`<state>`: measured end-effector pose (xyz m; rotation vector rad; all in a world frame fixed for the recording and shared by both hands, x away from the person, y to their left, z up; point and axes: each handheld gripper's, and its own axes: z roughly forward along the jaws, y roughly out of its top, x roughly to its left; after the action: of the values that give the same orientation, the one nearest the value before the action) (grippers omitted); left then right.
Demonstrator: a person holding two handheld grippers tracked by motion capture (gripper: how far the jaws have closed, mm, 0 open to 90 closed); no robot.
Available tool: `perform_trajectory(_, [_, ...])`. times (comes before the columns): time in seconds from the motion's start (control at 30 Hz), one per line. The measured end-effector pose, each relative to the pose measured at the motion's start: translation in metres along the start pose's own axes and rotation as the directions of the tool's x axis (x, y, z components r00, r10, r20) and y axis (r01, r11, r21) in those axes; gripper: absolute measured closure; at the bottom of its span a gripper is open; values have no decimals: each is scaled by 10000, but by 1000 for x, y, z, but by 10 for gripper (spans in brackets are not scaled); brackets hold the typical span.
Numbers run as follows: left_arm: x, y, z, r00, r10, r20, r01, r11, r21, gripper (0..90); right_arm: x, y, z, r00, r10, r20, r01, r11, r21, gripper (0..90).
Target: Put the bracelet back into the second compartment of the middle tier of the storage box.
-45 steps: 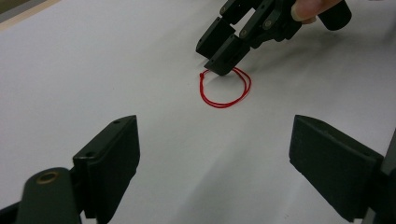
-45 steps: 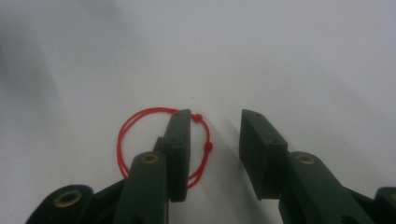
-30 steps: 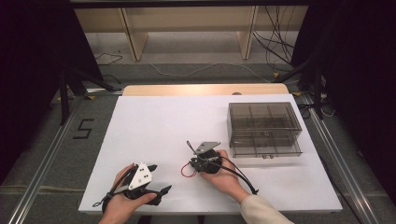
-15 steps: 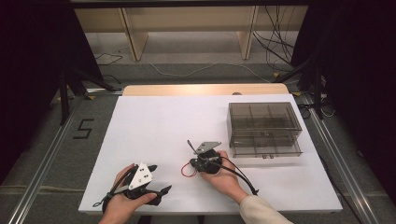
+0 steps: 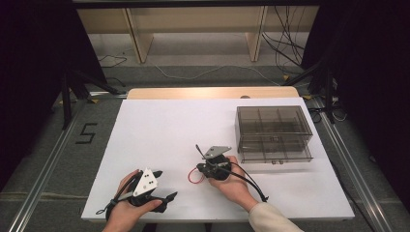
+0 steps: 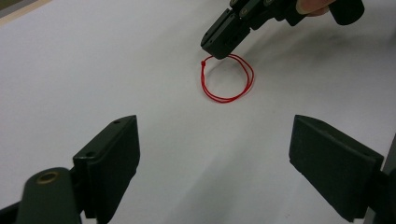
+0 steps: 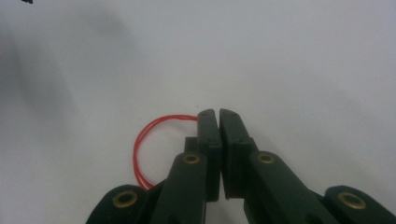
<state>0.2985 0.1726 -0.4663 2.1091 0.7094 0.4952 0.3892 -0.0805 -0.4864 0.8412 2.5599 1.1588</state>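
Where the white table [image 5: 159,125] shows its near middle part, one thin red string loop [image 5: 195,176] lies flat on it. It is the only loop in view, and it seems to be made of two turns of thread with a small knot. In the left gripper view the loop [image 6: 229,79] lies far ahead of the jaws, and its knot end is right at the tip of the other gripper.

Two grippers are on the scene, one in each hand. The right gripper [image 5: 202,170] sits just to the right of the loop, and its tip is on the far right edge of the loop. Its jaws are pressed together, and in the right gripper view [image 7: 218,116] the red thread [image 7: 149,140] runs into the left jaw, so they seem to pinch the string, though the contact point itself is hidden.

The left gripper [image 5: 167,195] is at the near left, well apart from the loop. Its jaws stand wide apart with nothing between them.

One smoky transparent drawer box [image 5: 273,133] stands at the far right of the table, apart from the loop.
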Motion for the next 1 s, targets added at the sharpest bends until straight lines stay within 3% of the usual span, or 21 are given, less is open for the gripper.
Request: perform_trajectory(1.0, [1, -1, 1, 10000, -33, -34, 33, 10000, 58, 161, 0, 3, -26, 9998, 197, -22, -198, 9987, -469, 884])
